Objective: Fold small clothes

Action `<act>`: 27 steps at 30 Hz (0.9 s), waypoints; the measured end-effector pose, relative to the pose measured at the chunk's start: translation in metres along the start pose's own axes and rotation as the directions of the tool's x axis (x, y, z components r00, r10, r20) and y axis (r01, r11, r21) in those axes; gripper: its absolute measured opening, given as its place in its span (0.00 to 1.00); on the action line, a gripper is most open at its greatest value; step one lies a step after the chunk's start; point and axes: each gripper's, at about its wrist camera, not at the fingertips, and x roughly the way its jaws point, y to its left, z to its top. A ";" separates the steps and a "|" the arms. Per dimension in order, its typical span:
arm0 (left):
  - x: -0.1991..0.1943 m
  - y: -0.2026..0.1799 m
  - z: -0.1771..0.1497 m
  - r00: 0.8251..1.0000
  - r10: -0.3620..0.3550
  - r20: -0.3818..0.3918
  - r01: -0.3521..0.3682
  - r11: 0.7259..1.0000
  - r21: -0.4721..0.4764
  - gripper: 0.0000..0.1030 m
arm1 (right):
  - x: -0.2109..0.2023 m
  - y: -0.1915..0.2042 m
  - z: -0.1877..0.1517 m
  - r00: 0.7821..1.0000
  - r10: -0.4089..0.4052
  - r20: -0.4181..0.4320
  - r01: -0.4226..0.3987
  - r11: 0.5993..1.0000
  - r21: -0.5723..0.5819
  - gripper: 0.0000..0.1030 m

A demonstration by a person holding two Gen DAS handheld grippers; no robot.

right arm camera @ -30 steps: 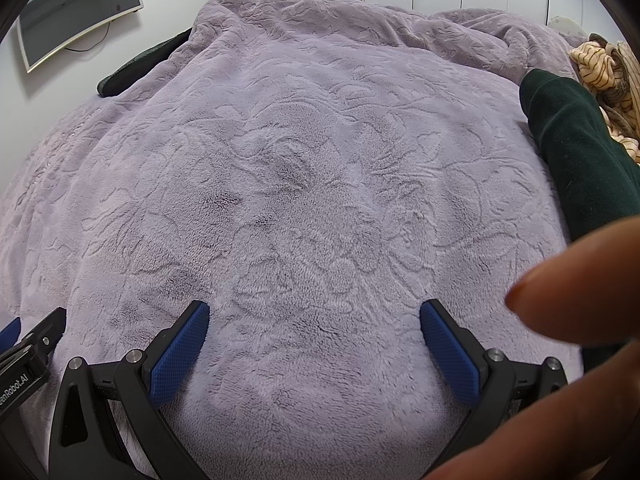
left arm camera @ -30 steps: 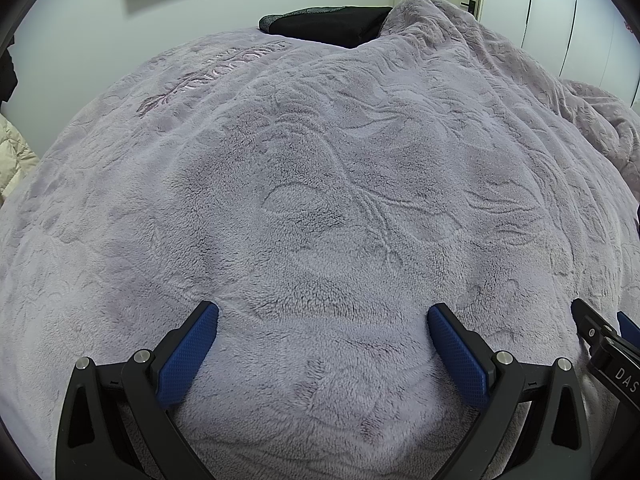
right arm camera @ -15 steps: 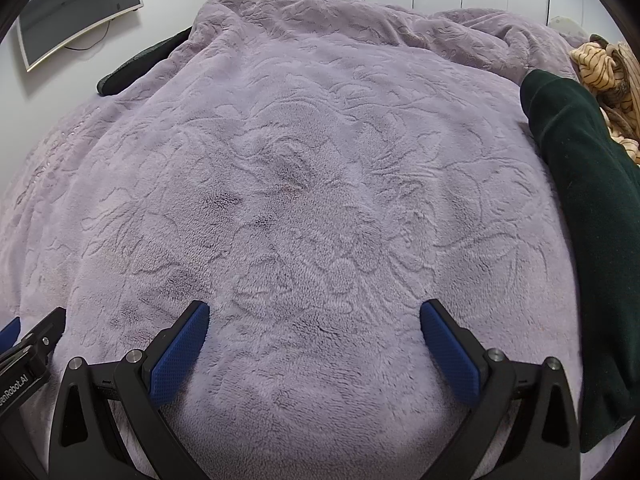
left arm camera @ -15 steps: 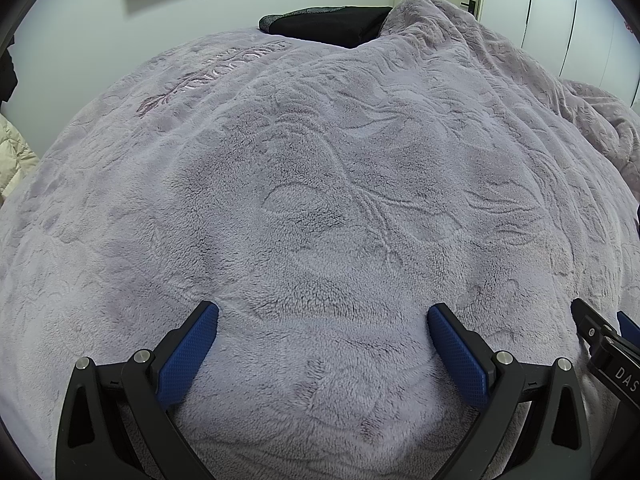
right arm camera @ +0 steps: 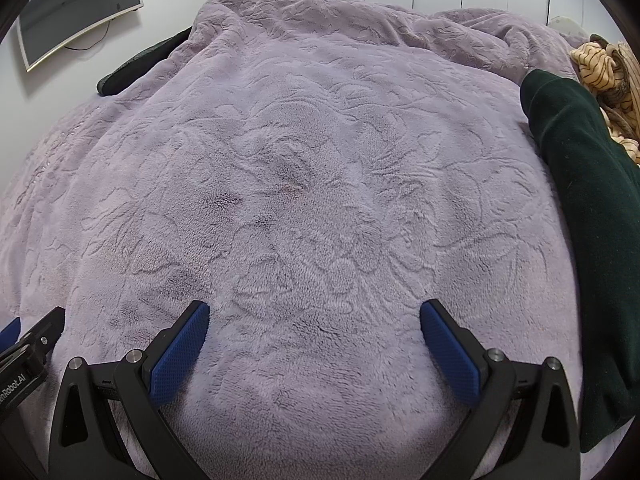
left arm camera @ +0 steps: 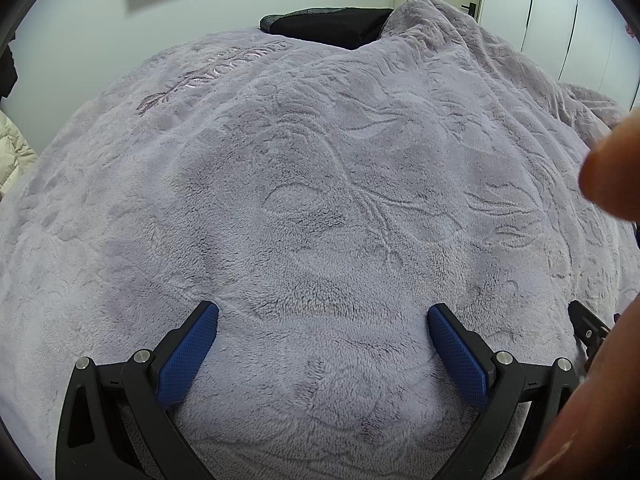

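A dark green garment (right arm camera: 584, 208) lies on the lilac plush blanket (right arm camera: 320, 160) at the right edge of the right wrist view. Behind it is a crumpled tan striped garment (right arm camera: 608, 68). My right gripper (right arm camera: 314, 320) is open and empty, low over the blanket, left of the green garment. My left gripper (left arm camera: 322, 322) is open and empty over bare blanket (left arm camera: 300, 160). The right gripper's edge shows at the right of the left wrist view (left arm camera: 588, 328). A blurred bare hand (left arm camera: 612, 168) fills the right edge of that view.
A dark pillow (left arm camera: 332, 26) lies at the bed's far end. A wall screen (right arm camera: 76, 8) hangs at the left. White wardrobe doors (left arm camera: 560, 20) and a door stand behind the bed. A cream quilted item (left arm camera: 12, 152) lies at the left edge.
Both grippers have stayed still and open. A hand that was at the right of the right wrist view is gone; a hand now shows at the right of the left wrist view.
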 end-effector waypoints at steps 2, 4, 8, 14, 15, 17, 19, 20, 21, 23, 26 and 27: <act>0.000 0.000 0.000 1.000 0.002 0.000 -0.002 1.000 0.001 1.00 | 0.000 0.000 0.000 1.000 0.000 0.000 0.000 1.000 0.000 1.00; 0.000 0.001 0.000 1.000 0.001 0.000 -0.001 1.000 0.000 1.00 | 0.000 0.000 0.000 1.000 0.000 0.000 0.000 1.000 0.000 1.00; 0.000 0.002 0.000 1.000 -0.001 0.001 0.001 1.000 -0.001 1.00 | 0.000 0.000 0.000 1.000 0.000 0.000 0.000 1.000 0.000 1.00; 0.000 0.000 0.000 1.000 0.007 0.000 -0.007 1.000 0.006 1.00 | 0.000 0.000 0.000 1.000 0.000 0.000 0.000 1.000 0.000 1.00; 0.000 0.000 0.000 1.000 0.005 0.000 -0.005 1.000 0.005 1.00 | 0.000 0.000 0.000 1.000 0.000 0.000 0.000 1.000 0.000 1.00; 0.000 0.000 0.000 1.000 0.006 0.000 -0.006 1.000 0.005 1.00 | 0.000 0.000 0.000 1.000 0.000 0.000 0.000 1.000 0.000 1.00; 0.000 0.001 0.000 1.000 0.005 0.000 -0.005 1.000 0.005 1.00 | 0.000 0.000 0.000 1.000 0.000 0.000 0.000 1.000 0.000 1.00; 0.000 0.000 0.000 1.000 0.005 0.000 -0.005 1.000 0.005 1.00 | 0.000 0.000 0.000 1.000 0.000 0.000 0.000 1.000 0.000 1.00; 0.000 0.001 0.000 1.000 0.006 0.000 -0.006 1.000 0.005 1.00 | 0.000 0.000 0.000 1.000 0.000 0.000 0.000 1.000 0.000 1.00; 0.000 0.001 0.000 1.000 0.005 0.000 -0.005 1.000 0.005 1.00 | 0.000 0.000 0.000 1.000 0.000 0.000 0.000 1.000 0.000 1.00; 0.000 0.001 0.000 1.000 0.005 0.000 -0.005 1.000 0.004 1.00 | 0.000 0.000 0.000 1.000 0.000 0.000 0.000 1.000 0.000 1.00; 0.000 0.000 0.000 1.000 0.005 0.000 -0.005 1.000 0.005 1.00 | 0.000 0.000 0.000 1.000 0.000 0.000 0.000 1.000 0.000 1.00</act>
